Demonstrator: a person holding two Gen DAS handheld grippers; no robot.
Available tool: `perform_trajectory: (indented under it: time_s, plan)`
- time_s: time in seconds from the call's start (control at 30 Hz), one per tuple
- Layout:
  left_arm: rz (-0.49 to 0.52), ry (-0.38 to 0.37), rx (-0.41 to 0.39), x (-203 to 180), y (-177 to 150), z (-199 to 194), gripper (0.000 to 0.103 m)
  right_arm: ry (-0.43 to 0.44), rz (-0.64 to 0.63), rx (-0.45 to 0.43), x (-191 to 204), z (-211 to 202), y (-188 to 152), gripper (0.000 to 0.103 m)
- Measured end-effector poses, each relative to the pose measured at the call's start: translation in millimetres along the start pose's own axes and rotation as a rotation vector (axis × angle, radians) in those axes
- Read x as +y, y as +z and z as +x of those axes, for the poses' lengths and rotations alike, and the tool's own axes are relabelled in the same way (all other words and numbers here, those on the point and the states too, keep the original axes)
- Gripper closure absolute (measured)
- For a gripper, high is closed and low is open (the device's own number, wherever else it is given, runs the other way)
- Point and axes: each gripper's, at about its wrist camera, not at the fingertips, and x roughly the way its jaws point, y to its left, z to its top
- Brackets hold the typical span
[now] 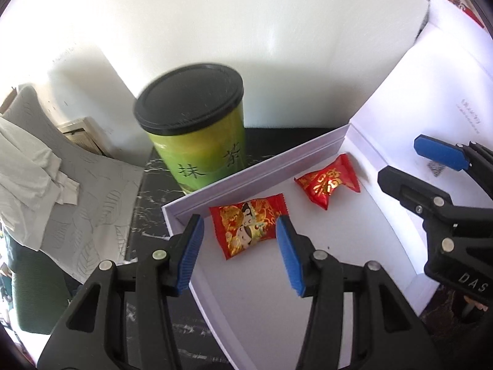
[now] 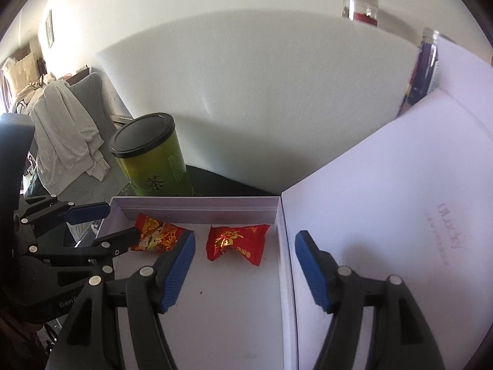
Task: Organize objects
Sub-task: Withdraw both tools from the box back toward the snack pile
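Two red snack packets lie in an open white box [image 1: 246, 172] [image 2: 197, 206]. One packet with a cartoon figure [image 1: 249, 225] [image 2: 157, 237] lies at the left, and one with gold characters [image 1: 328, 183] [image 2: 237, 242] at the right. My left gripper [image 1: 240, 256] is open above the box with the cartoon packet just ahead of its fingers; it also shows in the right wrist view [image 2: 101, 225]. My right gripper [image 2: 245, 268] is open and empty over the box, behind the gold packet; it shows in the left wrist view [image 1: 400, 166].
A green tea can [image 1: 197, 129] [image 2: 154, 157] with a black lid stands just behind the box on a dark marbled table [image 1: 144, 203]. The box's open lid [image 2: 385, 215] lies to the right. Glass jars [image 2: 360, 6] stand at the back right. A chair with cloth [image 1: 37, 160] is at the left.
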Motion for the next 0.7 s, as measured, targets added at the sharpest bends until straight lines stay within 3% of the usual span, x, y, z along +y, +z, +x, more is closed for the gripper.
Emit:
perform_trajectory:
  time_s: [0.33, 0.6, 0.7]
  plan:
    - [-0.034, 0.008, -0.064, 13.0, 2.6, -32.7, 0.054, 0.011, 0.032, -0.052, -0.7, -58.7, -6.7, 0.029]
    - [-0.066, 0.052, -0.125, 11.6, -13.2, -76.4, 0.037, -0.001, 0.025, -0.097, 4.3, -104.3, -19.9, 0.028]
    - [-0.073, 0.057, -0.139, 11.3, -21.4, -92.1, 0.036, -0.009, 0.021, -0.104, 7.5, -119.1, -27.2, 0.027]
